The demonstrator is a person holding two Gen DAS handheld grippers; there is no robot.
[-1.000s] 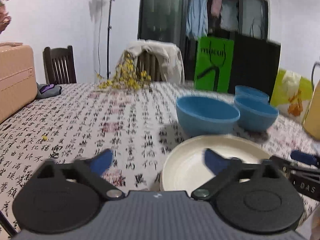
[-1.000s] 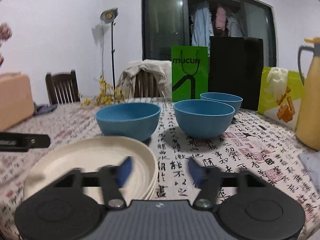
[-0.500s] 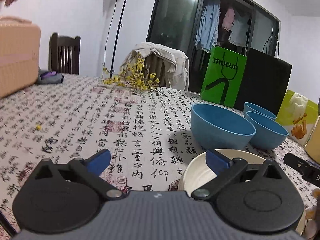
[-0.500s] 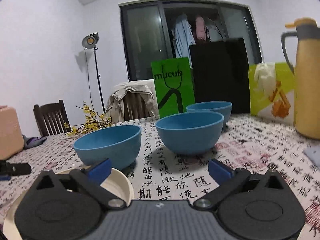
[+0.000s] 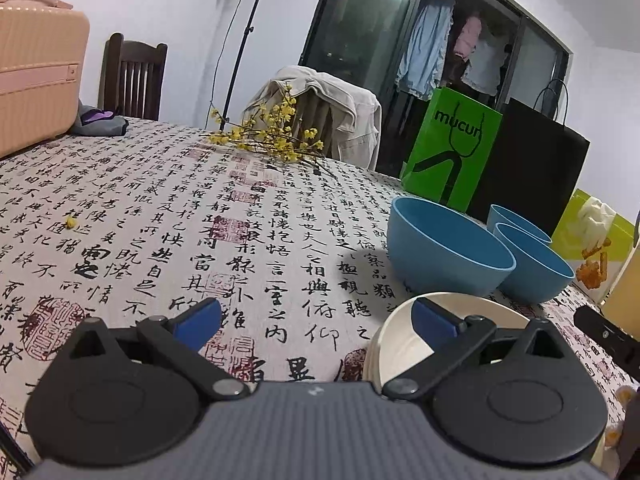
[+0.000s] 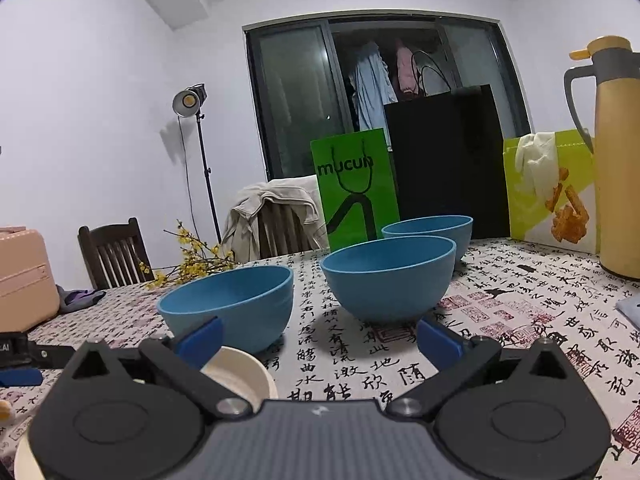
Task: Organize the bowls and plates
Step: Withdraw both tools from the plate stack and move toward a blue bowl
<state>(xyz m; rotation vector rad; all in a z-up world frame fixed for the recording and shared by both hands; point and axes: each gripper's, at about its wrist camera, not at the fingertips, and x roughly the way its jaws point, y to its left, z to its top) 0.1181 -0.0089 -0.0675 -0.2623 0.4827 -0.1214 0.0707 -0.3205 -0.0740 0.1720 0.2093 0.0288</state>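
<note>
Right gripper (image 6: 318, 338) now wider, lower over plates (image 6: 240, 372).

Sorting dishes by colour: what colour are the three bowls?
All three bowls are plain matte blue, seen best in the right wrist view.

Right gripper (image 6: 318, 336) jaws spread wide, nothing between the blue pads. 3 blue bowls (image 6: 390, 276) upright on the calligraphy-print tablecloth (image 6: 520, 320), the nearest at left. Cream plate stack (image 6: 244, 372) at lower left, partly under the left finger. Yellow thermos (image 6: 616, 160) far right; green bag (image 6: 352, 188) behind the bowls.
</note>
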